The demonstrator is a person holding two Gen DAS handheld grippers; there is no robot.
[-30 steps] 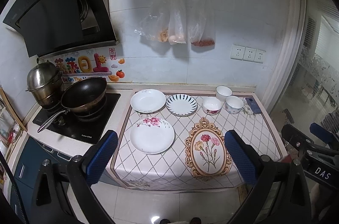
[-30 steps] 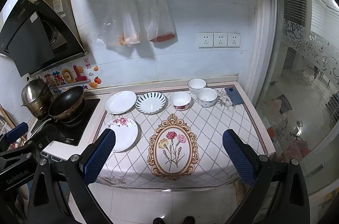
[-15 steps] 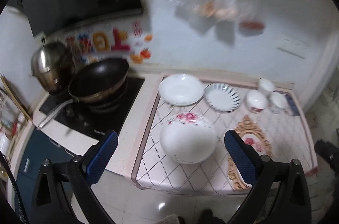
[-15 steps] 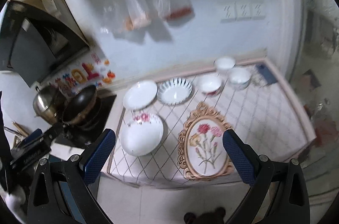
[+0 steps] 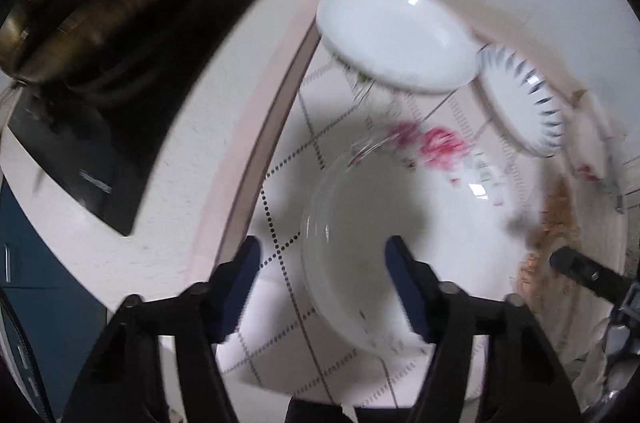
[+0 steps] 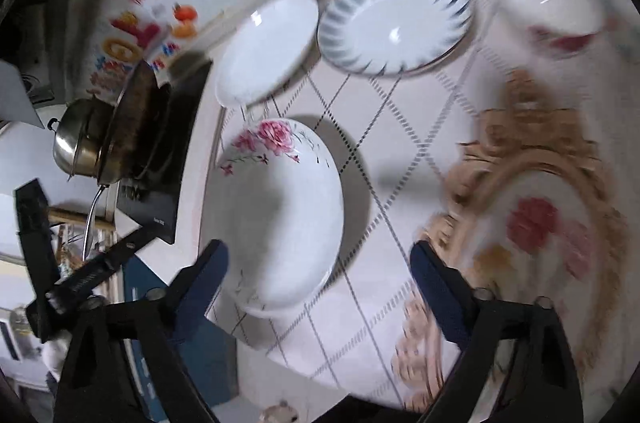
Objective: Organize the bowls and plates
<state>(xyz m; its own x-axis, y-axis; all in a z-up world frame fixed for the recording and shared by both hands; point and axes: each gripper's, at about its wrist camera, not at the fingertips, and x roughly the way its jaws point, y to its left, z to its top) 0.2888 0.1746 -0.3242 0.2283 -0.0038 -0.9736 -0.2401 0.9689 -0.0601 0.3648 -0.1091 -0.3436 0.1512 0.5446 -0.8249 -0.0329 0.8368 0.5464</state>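
The counter (image 6: pixel 404 159) wears a white cloth crossed with dotted diamond lines, an ornate gold oval with flowers printed on it toward the right; at its left stands the black hob (image 5: pixel 100 127) with a dark wok (image 5: pixel 100 7) on it and, in the right view, a steel pot (image 6: pixel 78 147) behind; both views are smeared with blur.

The rose plate (image 6: pixel 276 211), white with pink flowers on its far rim, lies near the counter's front left edge; behind it, against the wall, sit the plain plate (image 6: pixel 266 49) and, to its right, the striped plate (image 6: pixel 396 23), their rims close together; further right a white bowl (image 6: pixel 548 3) with a red pattern sits near the back.

The left gripper (image 5: pixel 322 283) hangs low over the rose plate's near left rim, jaws half parted and just closing, one finger outside the rim and one over the plate; neither pad presses on it, so it grips nothing.

The right gripper (image 6: pixel 320 287) hovers over the same plate's near right edge, jaws wide though just narrowing, the left finger before the plate, the right over bare cloth; it is released, holding nothing.
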